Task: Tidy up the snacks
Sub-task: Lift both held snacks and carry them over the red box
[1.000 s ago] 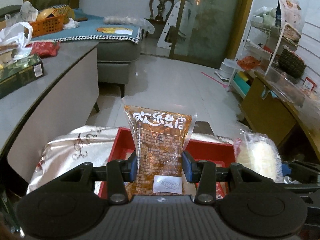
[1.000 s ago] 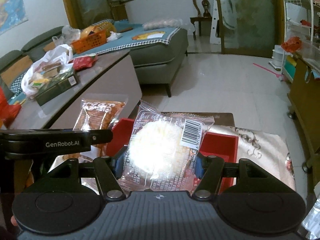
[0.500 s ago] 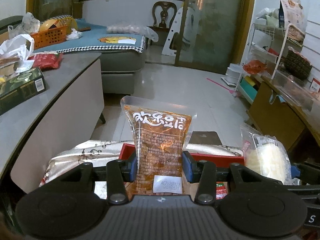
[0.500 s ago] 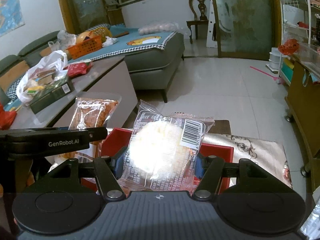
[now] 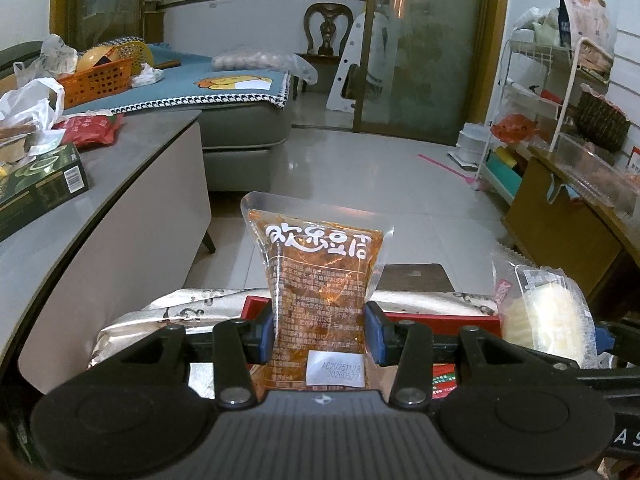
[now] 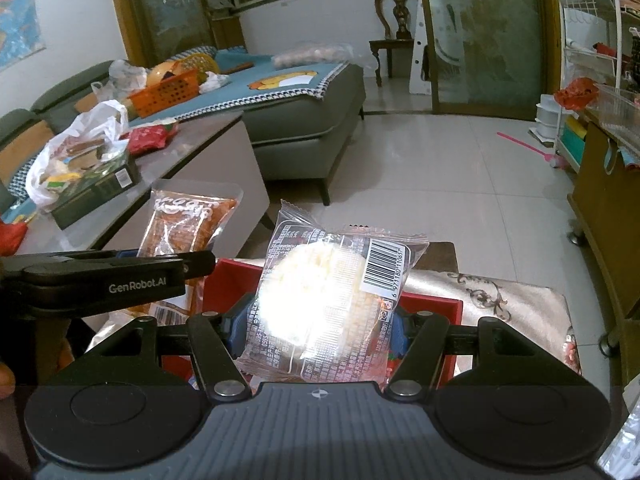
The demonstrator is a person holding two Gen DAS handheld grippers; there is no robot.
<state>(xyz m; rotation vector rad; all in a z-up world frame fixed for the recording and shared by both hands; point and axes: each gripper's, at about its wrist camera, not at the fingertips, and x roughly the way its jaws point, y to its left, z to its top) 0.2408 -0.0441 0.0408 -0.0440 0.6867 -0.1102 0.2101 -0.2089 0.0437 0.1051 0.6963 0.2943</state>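
My left gripper [image 5: 319, 334] is shut on an orange-brown snack pouch [image 5: 320, 276] with white lettering, held upright above a red box [image 5: 440, 322]. My right gripper [image 6: 318, 330] is shut on a clear packet with a round pale pastry [image 6: 320, 300] and a barcode, also above the red box [image 6: 432, 304]. In the left wrist view the pastry packet [image 5: 548, 316] shows at the right. In the right wrist view the pouch [image 6: 180, 232] and the left gripper's black finger [image 6: 120, 276] show at the left. The box's inside is mostly hidden.
The red box sits on a silver patterned cloth [image 6: 500, 300] over a small table. A grey counter [image 5: 120, 168] at the left carries a green box [image 5: 40, 184], a red packet and bags. A sofa, tiled floor, wooden cabinet [image 5: 568, 232] and wire rack stand beyond.
Both views have tilted upward a little, so the red box and cloth sit lower in frame. The snacks stay gripped as before.
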